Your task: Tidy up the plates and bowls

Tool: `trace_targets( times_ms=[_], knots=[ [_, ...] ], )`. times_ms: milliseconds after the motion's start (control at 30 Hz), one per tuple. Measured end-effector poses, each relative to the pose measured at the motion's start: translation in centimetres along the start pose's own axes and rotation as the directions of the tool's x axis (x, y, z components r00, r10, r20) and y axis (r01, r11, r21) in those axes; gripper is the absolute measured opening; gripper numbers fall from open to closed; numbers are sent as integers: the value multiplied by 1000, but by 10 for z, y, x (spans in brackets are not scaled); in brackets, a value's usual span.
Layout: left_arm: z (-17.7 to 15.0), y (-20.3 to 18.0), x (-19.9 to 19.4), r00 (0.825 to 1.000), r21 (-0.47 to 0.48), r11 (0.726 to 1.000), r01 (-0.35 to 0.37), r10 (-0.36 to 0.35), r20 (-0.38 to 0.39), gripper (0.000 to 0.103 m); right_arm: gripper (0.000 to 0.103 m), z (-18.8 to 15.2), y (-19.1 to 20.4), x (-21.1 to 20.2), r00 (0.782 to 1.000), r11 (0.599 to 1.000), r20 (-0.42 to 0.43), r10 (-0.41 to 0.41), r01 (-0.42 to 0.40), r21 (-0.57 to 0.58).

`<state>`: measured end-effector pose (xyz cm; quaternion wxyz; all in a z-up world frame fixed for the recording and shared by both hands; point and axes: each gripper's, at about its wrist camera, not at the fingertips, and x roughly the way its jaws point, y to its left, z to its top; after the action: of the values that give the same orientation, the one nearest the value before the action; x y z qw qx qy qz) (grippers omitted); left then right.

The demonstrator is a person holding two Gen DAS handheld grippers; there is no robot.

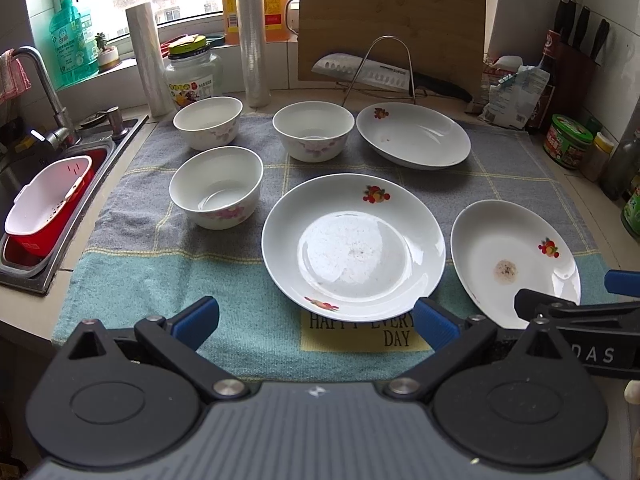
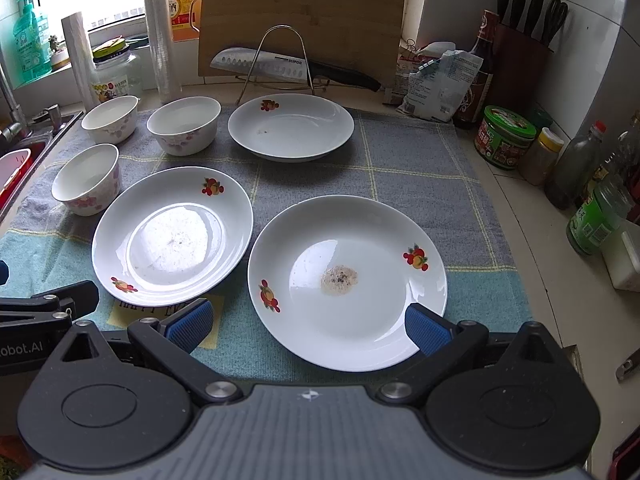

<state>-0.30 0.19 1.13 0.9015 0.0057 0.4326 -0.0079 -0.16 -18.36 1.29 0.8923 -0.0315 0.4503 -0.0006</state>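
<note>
Three white plates with fruit prints lie on a grey and teal towel: a middle plate, a near right plate with a brown stain, and a far plate. Three white bowls with pink flowers stand at the left: a near one and two far ones. My left gripper is open and empty, at the near rim of the middle plate. My right gripper is open and empty, over the near edge of the stained plate.
A sink with a red and white basket lies at the left. A cleaver on a wire rack and a wooden cutting board stand behind the dishes. Bottles, jars and a knife block line the right side.
</note>
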Motion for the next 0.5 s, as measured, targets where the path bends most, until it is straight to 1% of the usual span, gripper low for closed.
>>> trace_targets(
  times_ms=[200, 500],
  knots=[
    [2, -1, 1, 1000, 21, 1000, 10, -10, 8, 102, 103, -1, 0, -3, 999, 1000, 31, -6, 7, -21],
    [3, -1, 4, 997, 64, 998, 24, -28, 68, 102, 103, -3, -7, 1, 998, 999, 53, -16, 18, -38]
  ],
)
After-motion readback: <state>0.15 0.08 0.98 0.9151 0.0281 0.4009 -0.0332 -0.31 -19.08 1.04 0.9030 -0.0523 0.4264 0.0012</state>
